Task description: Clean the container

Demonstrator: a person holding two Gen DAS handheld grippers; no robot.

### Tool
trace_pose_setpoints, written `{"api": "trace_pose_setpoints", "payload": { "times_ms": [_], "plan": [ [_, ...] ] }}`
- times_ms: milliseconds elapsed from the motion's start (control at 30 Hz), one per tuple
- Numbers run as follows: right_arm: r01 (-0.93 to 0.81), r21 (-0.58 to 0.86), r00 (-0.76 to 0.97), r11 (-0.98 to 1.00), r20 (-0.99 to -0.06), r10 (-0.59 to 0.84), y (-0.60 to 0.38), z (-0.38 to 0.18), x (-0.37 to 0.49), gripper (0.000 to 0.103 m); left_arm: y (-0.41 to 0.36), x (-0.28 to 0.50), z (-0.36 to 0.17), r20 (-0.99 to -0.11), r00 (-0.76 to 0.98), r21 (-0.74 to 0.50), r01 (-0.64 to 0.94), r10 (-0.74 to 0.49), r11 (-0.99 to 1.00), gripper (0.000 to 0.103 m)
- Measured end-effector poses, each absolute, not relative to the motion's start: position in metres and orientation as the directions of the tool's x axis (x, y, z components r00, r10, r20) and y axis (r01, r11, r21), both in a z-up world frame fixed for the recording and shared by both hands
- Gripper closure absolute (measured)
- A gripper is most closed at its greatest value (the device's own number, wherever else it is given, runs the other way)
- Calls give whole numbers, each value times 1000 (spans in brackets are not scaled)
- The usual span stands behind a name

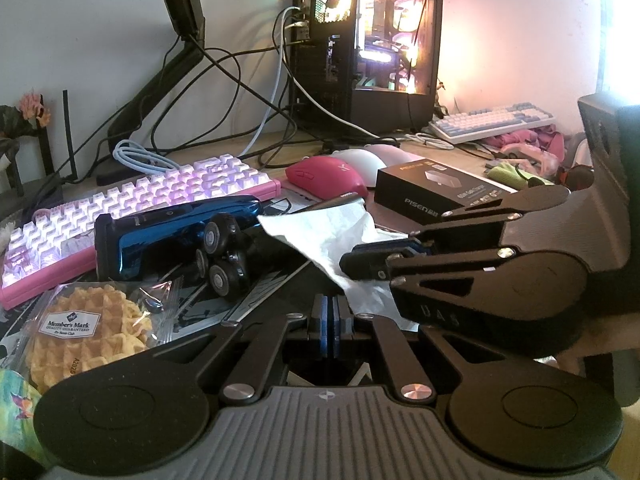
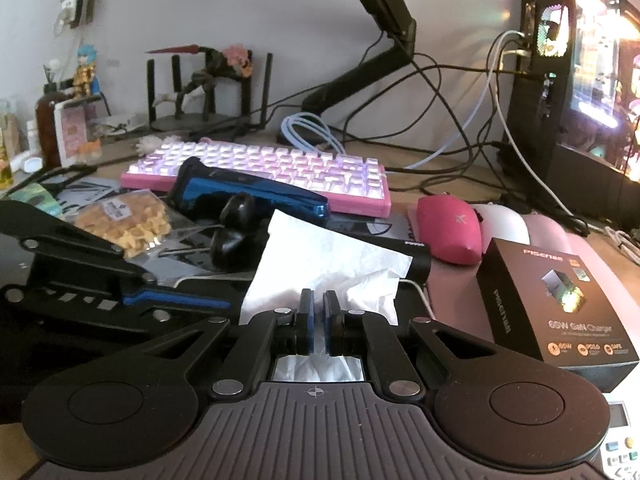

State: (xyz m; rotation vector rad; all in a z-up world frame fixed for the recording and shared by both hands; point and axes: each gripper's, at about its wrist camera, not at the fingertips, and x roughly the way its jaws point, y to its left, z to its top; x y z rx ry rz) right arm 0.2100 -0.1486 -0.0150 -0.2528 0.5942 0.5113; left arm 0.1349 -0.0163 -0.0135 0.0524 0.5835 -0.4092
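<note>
While the right hand-held gripper (image 2: 316, 322) pinches a white tissue (image 2: 320, 264) between its blue pads, the left hand-held gripper (image 1: 331, 330) sits with its pads pressed together on nothing, low over the tabletop (image 1: 460, 152). So the wiping cloth is in hand, but honestly I can't pick out an obvious container anywhere. Closest candidate is the black Pisen charger box (image 2: 556, 304) at near right, just right of the tissue, and it looks untouched. A blue electric shaver (image 1: 168, 236) lies left of the tissue, in front of the pink keyboard (image 1: 132, 204), with a wrapped waffle (image 1: 90, 332) at near left and a pink mouse (image 2: 450, 228) farther right.

My read: this is the very start, tissue grabbed and wiping not yet begun. Next move probably calls for the left one to open up and steady whatever is getting cleaned, while the right brings the tissue down flat onto it. Tissue is flimsy and bunched, so it could slip or tear under pressure.
</note>
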Motion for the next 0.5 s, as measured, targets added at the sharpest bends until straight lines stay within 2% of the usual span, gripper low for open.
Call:
{"api": "trace_pose_setpoints", "payload": {
  "times_ms": [500],
  "plan": [
    [-532,-54,700,845,-590,403,-156,-9,196,96,-13,136,-14,-546,756,-66,391,-361,918,95]
  ]
}}
